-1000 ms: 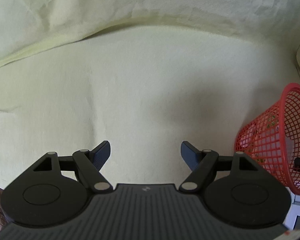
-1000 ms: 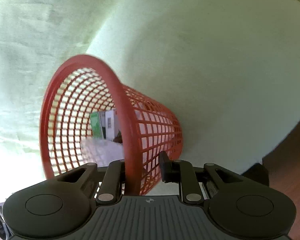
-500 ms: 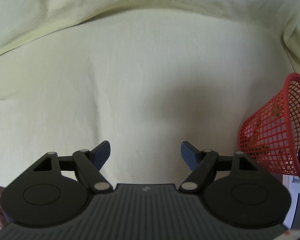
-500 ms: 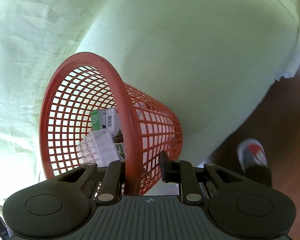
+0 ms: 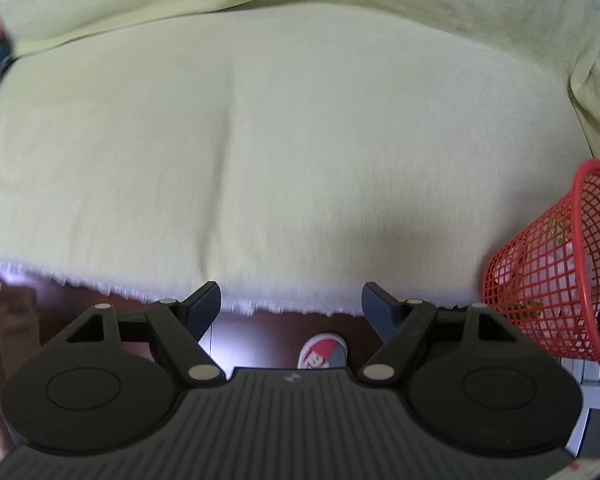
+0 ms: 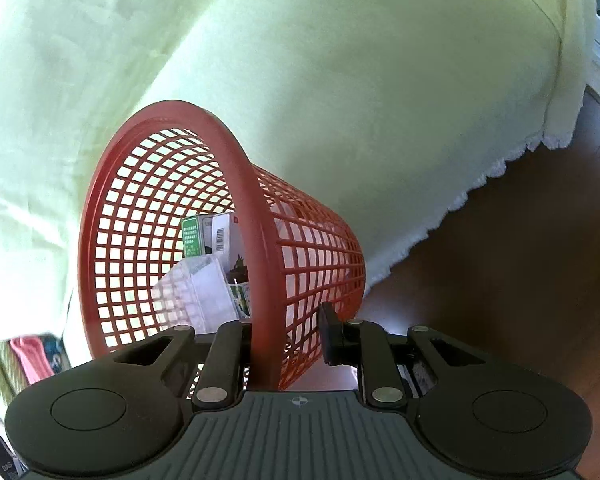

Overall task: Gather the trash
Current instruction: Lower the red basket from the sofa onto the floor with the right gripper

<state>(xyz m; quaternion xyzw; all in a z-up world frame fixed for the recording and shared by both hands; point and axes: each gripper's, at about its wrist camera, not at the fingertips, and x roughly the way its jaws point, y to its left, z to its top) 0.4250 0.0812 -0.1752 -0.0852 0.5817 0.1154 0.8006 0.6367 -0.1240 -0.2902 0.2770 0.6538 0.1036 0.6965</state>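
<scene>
Right beside the bed (image 5: 300, 140), the red basket (image 6: 260, 240) hangs tilted from the right gripper (image 6: 286, 334), fingers clamped on its rim, wrappers (image 6: 204, 284) inside; left gripper (image 5: 291, 304) fingers spread, empty.

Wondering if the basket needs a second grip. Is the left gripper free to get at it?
Probably yes: the left gripper is open and empty, with only bare sheet between it and the red basket.

Both wrist views downward, sharing basket (image 5: 572, 276)
</scene>
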